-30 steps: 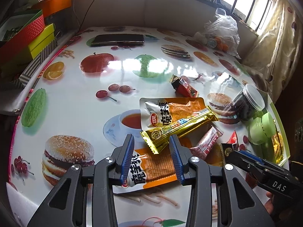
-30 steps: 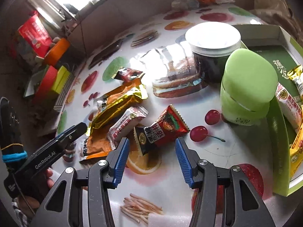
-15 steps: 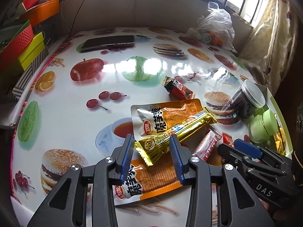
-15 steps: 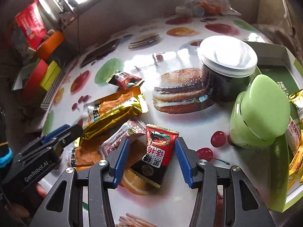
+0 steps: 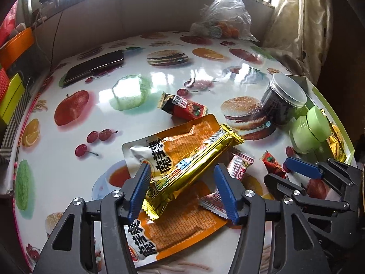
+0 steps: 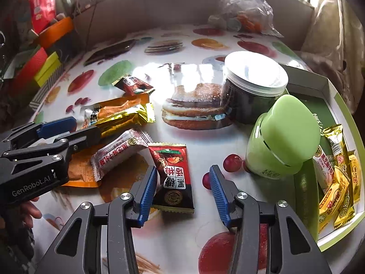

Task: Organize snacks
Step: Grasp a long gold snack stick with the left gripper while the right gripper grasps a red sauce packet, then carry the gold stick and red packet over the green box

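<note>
Left gripper (image 5: 181, 188) sits open around the gold bar (image 5: 190, 167) lying on the orange pouches; right gripper (image 6: 182, 193) open, red-black packet (image 6: 172, 173) between its jaws. Close on mid-wrapper, probably touching table already.

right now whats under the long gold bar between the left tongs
The gold bar lies across two orange pouches: one under its far half, another under its near end. Whatever sits beneath the pouches or the bar's middle is covered.
</note>
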`<action>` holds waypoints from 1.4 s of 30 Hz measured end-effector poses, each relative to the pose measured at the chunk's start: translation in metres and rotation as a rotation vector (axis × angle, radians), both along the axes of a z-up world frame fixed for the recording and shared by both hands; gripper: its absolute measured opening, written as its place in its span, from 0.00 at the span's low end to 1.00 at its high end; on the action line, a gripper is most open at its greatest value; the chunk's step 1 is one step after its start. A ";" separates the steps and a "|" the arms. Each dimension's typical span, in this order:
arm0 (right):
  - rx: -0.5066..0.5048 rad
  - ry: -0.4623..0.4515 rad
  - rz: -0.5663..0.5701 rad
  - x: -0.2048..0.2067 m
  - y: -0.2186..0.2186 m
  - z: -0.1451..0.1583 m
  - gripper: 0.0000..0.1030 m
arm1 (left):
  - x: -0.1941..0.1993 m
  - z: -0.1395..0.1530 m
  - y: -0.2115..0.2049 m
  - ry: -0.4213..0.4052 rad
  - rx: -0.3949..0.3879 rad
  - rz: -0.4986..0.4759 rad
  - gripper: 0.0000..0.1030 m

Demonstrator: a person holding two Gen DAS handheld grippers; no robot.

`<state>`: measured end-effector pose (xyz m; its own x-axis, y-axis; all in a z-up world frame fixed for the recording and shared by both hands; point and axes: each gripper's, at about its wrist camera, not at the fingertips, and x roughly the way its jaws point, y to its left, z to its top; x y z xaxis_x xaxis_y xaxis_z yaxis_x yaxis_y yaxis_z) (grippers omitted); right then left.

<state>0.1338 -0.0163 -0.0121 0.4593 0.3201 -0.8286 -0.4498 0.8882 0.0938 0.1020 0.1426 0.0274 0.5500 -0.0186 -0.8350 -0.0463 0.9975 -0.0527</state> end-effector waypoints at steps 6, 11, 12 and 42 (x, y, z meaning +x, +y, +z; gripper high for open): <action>0.000 -0.008 -0.001 -0.002 -0.004 0.000 0.29 | 0.013 -0.007 -0.007 0.030 0.048 -0.028 0.57; 0.015 -0.007 0.003 -0.001 -0.006 0.000 0.28 | 0.018 -0.014 -0.009 0.053 0.047 -0.015 0.57; 0.018 -0.007 0.003 -0.002 -0.007 0.000 0.28 | 0.017 -0.014 -0.009 0.049 0.045 -0.015 0.57; 0.070 -0.042 0.023 -0.013 -0.013 0.012 0.21 | -0.011 0.012 -0.017 -0.036 -0.049 0.034 0.23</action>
<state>0.1205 -0.0292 -0.0003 0.4850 0.3877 -0.7839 -0.4750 0.8694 0.1362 0.0905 0.1256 0.0389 0.5810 -0.0398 -0.8130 -0.0775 0.9916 -0.1039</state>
